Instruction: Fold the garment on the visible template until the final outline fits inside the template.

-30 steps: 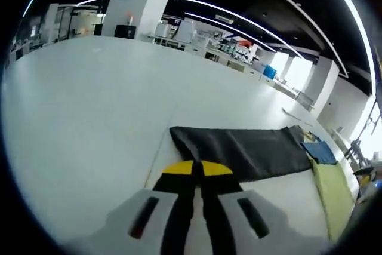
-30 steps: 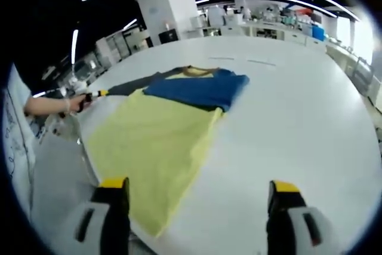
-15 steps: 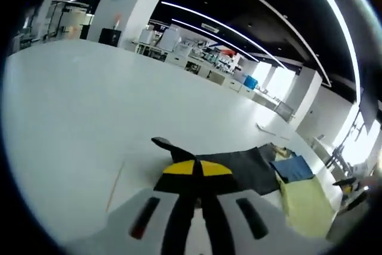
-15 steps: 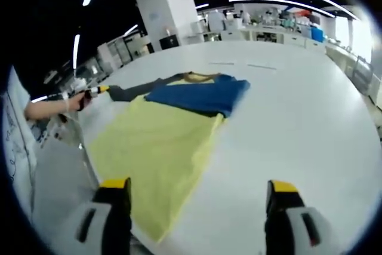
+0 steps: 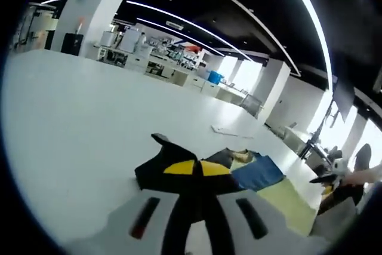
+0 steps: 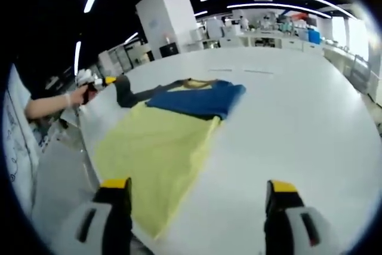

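Observation:
A yellow shirt (image 6: pixel 158 150) with a blue upper part (image 6: pixel 200 97) and a dark grey sleeve (image 6: pixel 126 92) lies on a white table (image 6: pixel 298 117). In the left gripper view, my left gripper (image 5: pixel 197 168) is shut on the dark grey sleeve (image 5: pixel 158 162), holding it lifted above the table, with the blue part (image 5: pixel 256 171) and yellow body (image 5: pixel 286 198) beyond it. The left gripper (image 6: pixel 107 80) shows at the far left of the right gripper view, held by a hand. My right gripper (image 6: pixel 194 198) stands open above the near table edge, nothing between its fingers.
The big white table (image 5: pixel 71 106) stretches far past the shirt. A white pillar (image 6: pixel 167 16) and benches with equipment stand behind it. The floor (image 6: pixel 54 189) lies beyond the table's left edge in the right gripper view. A person's arm (image 6: pixel 48 106) reaches in there.
The left gripper has lifted the grey sleeve off the table and carried it toward the shirt's body, so the sleeve now bunches. The right gripper has stayed open in place.

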Demonstrator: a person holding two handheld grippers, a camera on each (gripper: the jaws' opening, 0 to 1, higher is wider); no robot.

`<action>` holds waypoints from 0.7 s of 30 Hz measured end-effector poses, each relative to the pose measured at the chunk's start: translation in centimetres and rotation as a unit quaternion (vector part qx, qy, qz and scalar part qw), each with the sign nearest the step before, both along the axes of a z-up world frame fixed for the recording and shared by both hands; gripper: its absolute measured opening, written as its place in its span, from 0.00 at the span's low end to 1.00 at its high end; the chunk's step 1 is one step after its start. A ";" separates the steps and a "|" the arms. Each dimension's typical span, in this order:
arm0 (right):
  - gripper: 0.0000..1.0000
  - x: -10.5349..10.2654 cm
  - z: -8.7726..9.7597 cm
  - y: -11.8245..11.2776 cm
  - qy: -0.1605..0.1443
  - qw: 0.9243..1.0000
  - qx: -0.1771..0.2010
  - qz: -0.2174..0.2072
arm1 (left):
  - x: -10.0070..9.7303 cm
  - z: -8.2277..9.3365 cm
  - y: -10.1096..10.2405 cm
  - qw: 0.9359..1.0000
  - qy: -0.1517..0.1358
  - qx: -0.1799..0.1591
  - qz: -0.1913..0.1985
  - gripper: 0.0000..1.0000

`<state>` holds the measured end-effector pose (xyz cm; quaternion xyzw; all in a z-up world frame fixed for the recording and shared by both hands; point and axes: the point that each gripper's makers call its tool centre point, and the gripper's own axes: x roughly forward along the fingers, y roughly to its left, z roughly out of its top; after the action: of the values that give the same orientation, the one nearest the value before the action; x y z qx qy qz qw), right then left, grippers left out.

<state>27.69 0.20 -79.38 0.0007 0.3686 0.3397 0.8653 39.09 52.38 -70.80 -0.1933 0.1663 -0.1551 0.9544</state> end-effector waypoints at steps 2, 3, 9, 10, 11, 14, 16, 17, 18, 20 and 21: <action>0.94 0.2 0.2 -0.3 -0.003 1.000 0.006 -0.004 | 0.6 1.0 -2.2 1.000 -0.009 -0.019 -0.011 0.00; 0.94 0.3 0.2 -0.4 -0.005 1.000 0.008 -0.005 | 0.8 1.1 -2.8 1.000 -0.009 -0.021 -0.013 0.00; 0.94 0.8 0.6 -0.5 -0.015 1.000 0.018 -0.004 | 2.5 1.5 -7.8 0.998 -0.012 -0.034 -0.054 0.00; 0.94 0.8 0.6 -0.4 -0.016 1.000 0.020 -0.004 | 2.8 1.4 -8.3 0.998 -0.010 -0.034 -0.058 0.00; 0.94 0.8 0.7 -0.4 -0.017 1.000 0.023 -0.006 | 3.2 1.5 -9.0 0.997 -0.009 -0.044 -0.060 0.00; 0.94 0.7 0.7 -0.5 -0.016 0.999 0.032 -0.007 | 4.1 1.5 -10.6 0.996 -0.007 -0.043 -0.074 0.00; 0.94 0.6 0.6 -0.6 -0.015 0.999 0.034 -0.008 | 4.4 1.8 -12.3 0.995 -0.008 -0.055 -0.085 0.00; 0.94 0.6 0.5 -0.7 -0.014 0.999 0.034 -0.009 | 4.4 2.0 -13.0 0.995 -0.010 -0.055 -0.084 0.00; 0.94 0.6 0.4 -0.8 -0.014 0.999 0.034 -0.010 | 4.7 2.1 -13.9 0.994 -0.010 -0.056 -0.089 0.00; 0.94 0.6 0.3 -1.0 -0.014 0.999 0.036 -0.013 | 4.9 2.1 -15.2 0.994 -0.011 -0.041 -0.106 0.00; 0.94 0.7 0.3 -1.0 -0.015 0.999 0.037 -0.014 | 5.1 2.1 -15.9 0.992 -0.011 -0.039 -0.115 0.00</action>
<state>28.35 -0.82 -79.04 0.0326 0.3423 0.3413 0.8748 44.16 36.49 -68.69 -0.2083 0.1705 -0.2727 0.9237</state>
